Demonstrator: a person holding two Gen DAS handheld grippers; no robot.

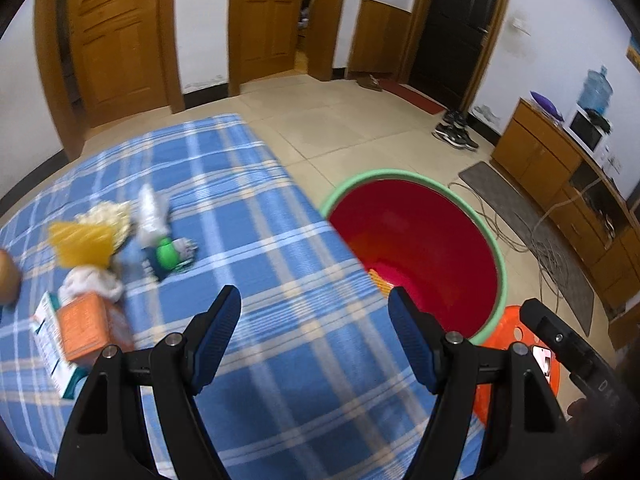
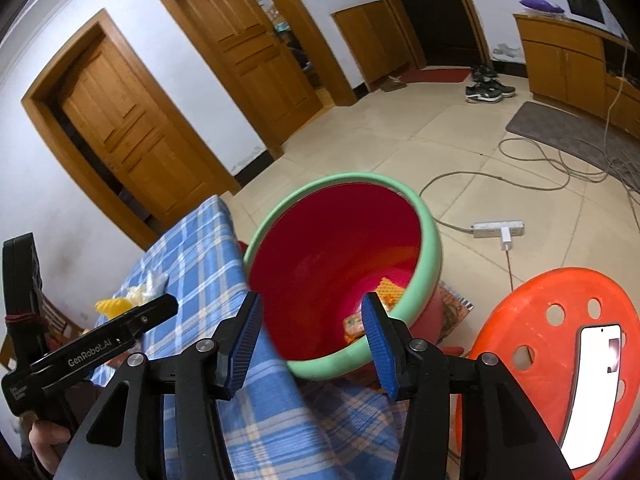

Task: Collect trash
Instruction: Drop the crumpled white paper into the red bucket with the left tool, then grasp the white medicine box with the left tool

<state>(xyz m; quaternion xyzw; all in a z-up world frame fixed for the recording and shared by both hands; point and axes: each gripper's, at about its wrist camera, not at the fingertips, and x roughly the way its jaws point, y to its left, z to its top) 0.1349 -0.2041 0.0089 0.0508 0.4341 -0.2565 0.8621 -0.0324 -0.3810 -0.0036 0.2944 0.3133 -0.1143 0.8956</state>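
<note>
table: a surface under a blue plaid cloth (image 1: 256, 240) carries all the loose trash; its right edge runs just beside the bin, which I judge is so that items can be carried a short way over that edge and dropped.
bin: a red bucket with a green rim (image 1: 490, 236) stands on the floor against the table's right edge, mouth up and open. At its bottom lie an orange-patterned wrapper (image 2: 390, 290) and another packet, so some trash is already collected.
stool: an orange plastic stool (image 2: 532, 316) stands just beside the bin, off the table's near right corner, with a lit phone (image 2: 592, 392) lying flat on its seat, out of the working path.
trash pile: near the table's left edge, well apart from the bin, lie an orange-and-white carton (image 1: 80, 332), a yellow wrapper (image 1: 80, 240), a crumpled white tissue (image 1: 90, 286), a white packet and a green-capped item (image 1: 166, 252); blur hides finer detail.
left gripper (image 1: 314, 330): over the table's near right part, jaws wide with nothing between them. It looks free to go for the pile.
right gripper (image 2: 312, 336): above the bin's near rim, jaws moderately apart with nothing gripped; placed there, I judge, for dropping into the bin.
progress: partway; the pile is not yet cleared.
</note>
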